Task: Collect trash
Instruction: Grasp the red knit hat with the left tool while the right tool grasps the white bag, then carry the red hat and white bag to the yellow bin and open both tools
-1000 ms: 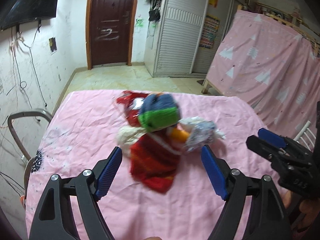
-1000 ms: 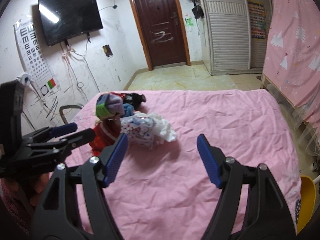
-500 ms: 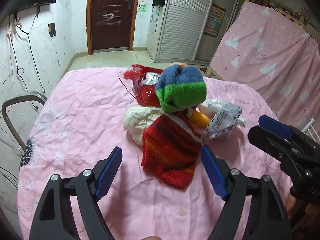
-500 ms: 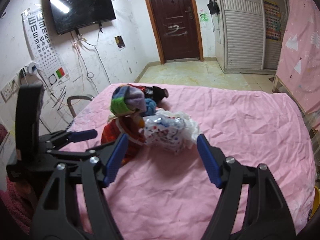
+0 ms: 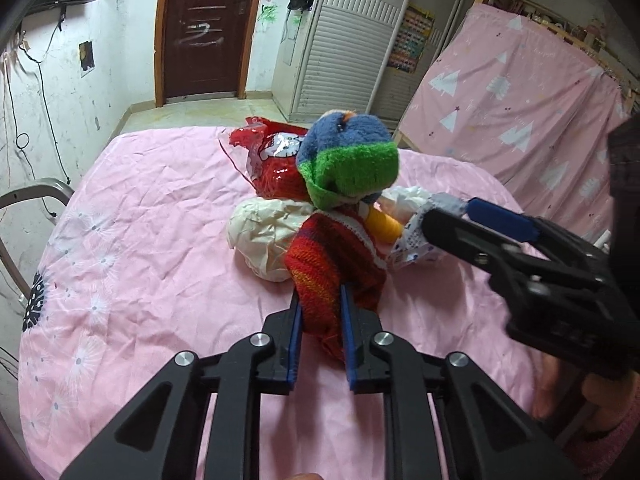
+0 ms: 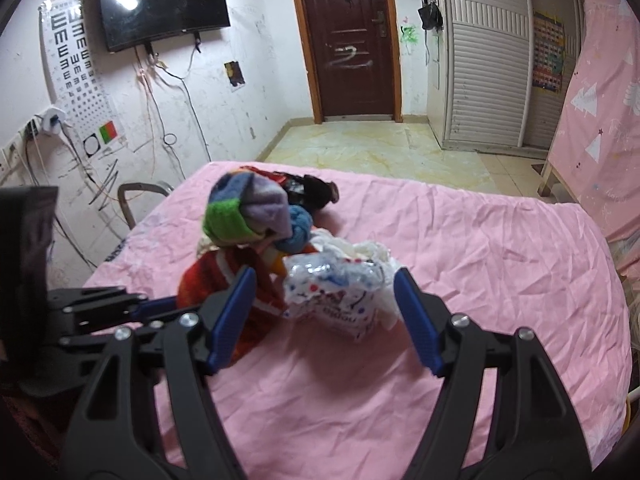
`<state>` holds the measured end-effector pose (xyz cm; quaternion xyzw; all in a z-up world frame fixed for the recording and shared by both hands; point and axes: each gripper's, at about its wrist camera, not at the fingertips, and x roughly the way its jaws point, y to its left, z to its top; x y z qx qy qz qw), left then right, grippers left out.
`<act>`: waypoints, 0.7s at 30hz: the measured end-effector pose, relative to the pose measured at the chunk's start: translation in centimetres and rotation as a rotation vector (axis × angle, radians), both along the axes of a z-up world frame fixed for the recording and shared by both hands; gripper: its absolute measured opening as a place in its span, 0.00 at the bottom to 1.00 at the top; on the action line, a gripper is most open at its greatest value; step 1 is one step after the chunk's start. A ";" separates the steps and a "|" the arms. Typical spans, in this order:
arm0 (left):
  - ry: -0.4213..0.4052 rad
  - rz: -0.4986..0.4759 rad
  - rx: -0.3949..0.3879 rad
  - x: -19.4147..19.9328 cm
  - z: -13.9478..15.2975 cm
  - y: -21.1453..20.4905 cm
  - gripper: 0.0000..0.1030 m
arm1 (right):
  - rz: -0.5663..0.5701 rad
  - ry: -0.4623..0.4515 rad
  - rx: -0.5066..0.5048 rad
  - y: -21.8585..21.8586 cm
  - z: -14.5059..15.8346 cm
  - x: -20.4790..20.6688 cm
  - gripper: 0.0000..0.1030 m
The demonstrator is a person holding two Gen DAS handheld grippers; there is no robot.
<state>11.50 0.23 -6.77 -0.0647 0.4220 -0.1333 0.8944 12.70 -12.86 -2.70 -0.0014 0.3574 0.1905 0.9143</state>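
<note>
On the pink bedsheet [image 5: 132, 216], slightly toward the door end from its middle, the trash lay in one heap: a red knitted sock [image 5: 332, 276] topped by a blue-and-green knitted bundle [image 5: 348, 164], with a crumpled cream paper ball [image 5: 264, 236] touching its left side, a red foil wrapper [image 5: 272, 160] just behind, and a white dotted plastic bag [image 6: 340, 292] touching its right side. The left gripper [image 5: 320, 328] had its blue pads pressed onto the near end of the sock, pinching it. The right gripper [image 6: 324, 312] stood spread wide, its fingers on either side of the dotted bag without touching it. Bare sheet lay between the heap and the sheet's near, left and right edges; the wrapper sat nearer the far edge. A metal chair frame [image 5: 36, 196] stood just beside the left edge, and a pink tree-print cloth [image 5: 520, 104] hung beyond the right edge. Past the far edge, open floor ran to a brown door [image 6: 348, 40].
</note>
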 end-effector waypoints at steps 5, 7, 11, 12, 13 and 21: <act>-0.016 -0.014 -0.006 -1.0 0.5 -0.3 0.05 | 0.022 0.000 -0.038 0.7 -0.5 -0.2 0.30; -0.019 -0.023 -0.009 -1.6 0.6 -0.2 0.04 | 0.019 0.000 -0.046 0.6 -0.6 -0.2 0.22; -0.020 -0.033 -0.020 -2.6 1.2 -0.3 0.04 | 0.012 0.009 -0.005 -0.2 -0.5 -0.8 0.19; -0.022 -0.034 -0.022 -2.9 1.3 -0.3 0.04 | 0.013 0.009 0.007 -0.5 -0.4 -1.0 0.19; -0.024 -0.035 -0.024 -3.1 1.4 -0.2 0.04 | 0.014 0.006 0.024 -0.8 -0.2 -1.3 0.19; -0.071 -0.048 -0.015 -5.5 3.5 -0.9 0.04 | -0.012 -0.039 0.070 -3.3 1.7 -3.6 0.20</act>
